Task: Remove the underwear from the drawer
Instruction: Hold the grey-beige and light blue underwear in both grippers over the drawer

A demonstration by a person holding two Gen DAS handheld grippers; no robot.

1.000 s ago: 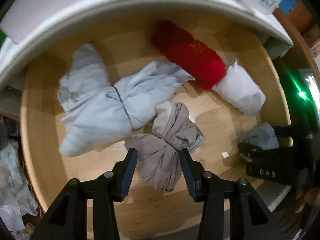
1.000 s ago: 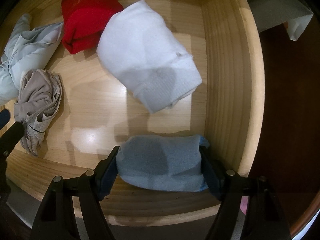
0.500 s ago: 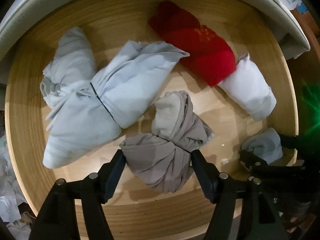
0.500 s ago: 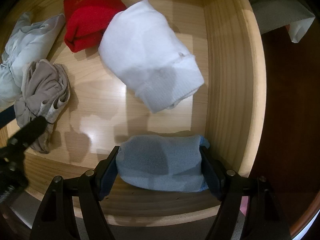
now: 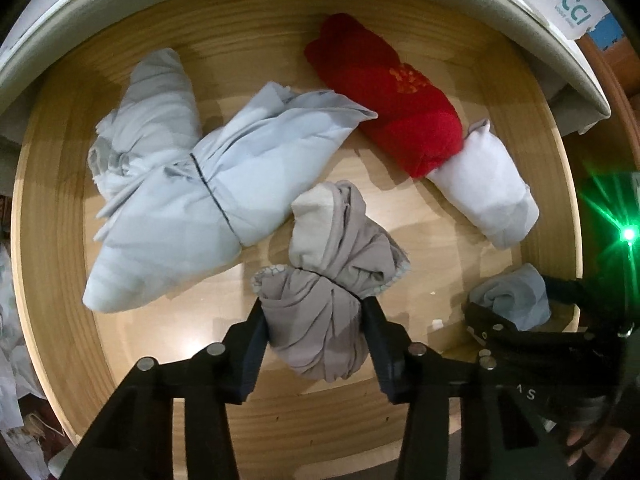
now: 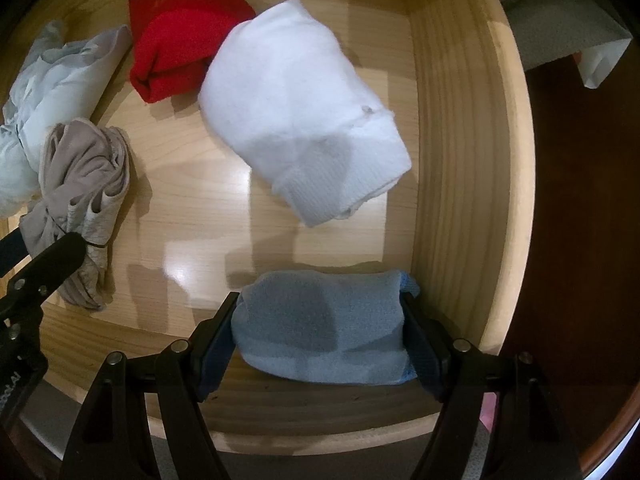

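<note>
Warm overhead light, glossy glare on wood (fisheye-bowed, dark corners).

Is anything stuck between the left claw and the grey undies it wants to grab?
No, nothing is in the way. The left claw already has the grey bundle between its fingers, and its jaws are closing on it. The big pale blue bundle lies beside it, not over it.

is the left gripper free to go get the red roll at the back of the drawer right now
Probably not yet: the left gripper is closing on the grey bundle between its fingers. The path to the red roll looks open otherwise.
</note>
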